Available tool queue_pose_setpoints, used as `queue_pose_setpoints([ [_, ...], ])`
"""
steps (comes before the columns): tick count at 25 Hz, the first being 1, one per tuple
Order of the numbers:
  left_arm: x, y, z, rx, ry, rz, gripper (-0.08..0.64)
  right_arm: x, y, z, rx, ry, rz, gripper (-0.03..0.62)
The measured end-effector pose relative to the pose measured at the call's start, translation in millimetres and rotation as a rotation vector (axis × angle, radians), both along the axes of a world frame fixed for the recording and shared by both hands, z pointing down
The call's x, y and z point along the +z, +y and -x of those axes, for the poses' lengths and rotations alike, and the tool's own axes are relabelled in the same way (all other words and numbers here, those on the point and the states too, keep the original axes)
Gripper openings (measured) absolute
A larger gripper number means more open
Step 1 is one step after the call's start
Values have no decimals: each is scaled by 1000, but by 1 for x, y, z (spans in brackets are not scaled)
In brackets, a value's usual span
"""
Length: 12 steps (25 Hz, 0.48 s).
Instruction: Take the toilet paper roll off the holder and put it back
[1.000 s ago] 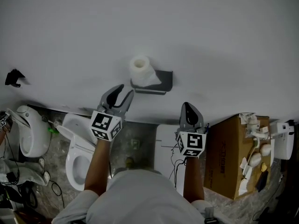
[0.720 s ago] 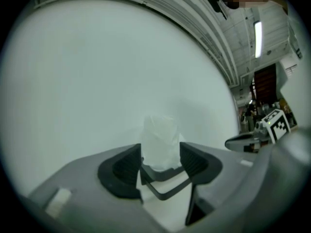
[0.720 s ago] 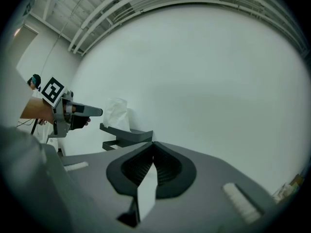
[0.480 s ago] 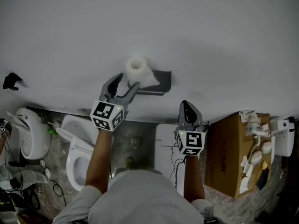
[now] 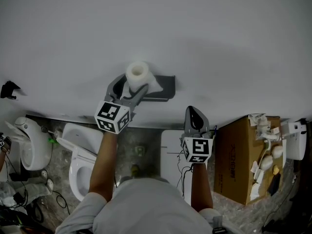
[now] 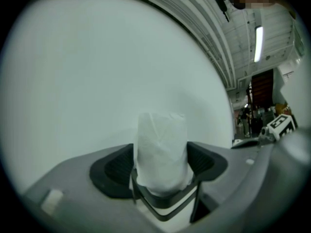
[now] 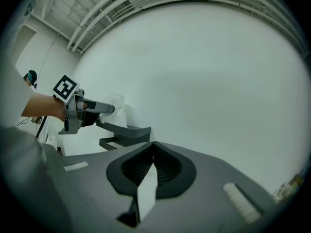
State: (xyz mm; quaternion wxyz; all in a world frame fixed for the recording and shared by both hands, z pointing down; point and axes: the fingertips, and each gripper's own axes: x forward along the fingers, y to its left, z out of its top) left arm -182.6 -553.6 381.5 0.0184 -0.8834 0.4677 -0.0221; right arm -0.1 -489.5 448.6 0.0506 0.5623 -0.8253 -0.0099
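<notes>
The white toilet paper roll sits on the dark grey wall holder. My left gripper reaches up to it, its jaws opening with one on each side of the roll. In the left gripper view the roll stands between the two black pads, close against them, with the holder's bar below. My right gripper hangs lower and to the right, shut with nothing in it. Its own view shows the jaws meeting, with the holder and the left gripper off to the left.
A plain white wall fills the top of the head view. Below stand a white toilet, another white fixture at the far left and a cardboard box at the right. A black hook is on the wall.
My left gripper has risen toward the holder, opened wider and come around the roll. The right gripper has hardly moved.
</notes>
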Motion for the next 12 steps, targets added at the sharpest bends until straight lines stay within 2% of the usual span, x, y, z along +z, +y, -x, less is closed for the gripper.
queue_pose_setpoints([
  [12,3,-9,-9,30,-9,5,314,5,-3,0,16,-2,14,2],
])
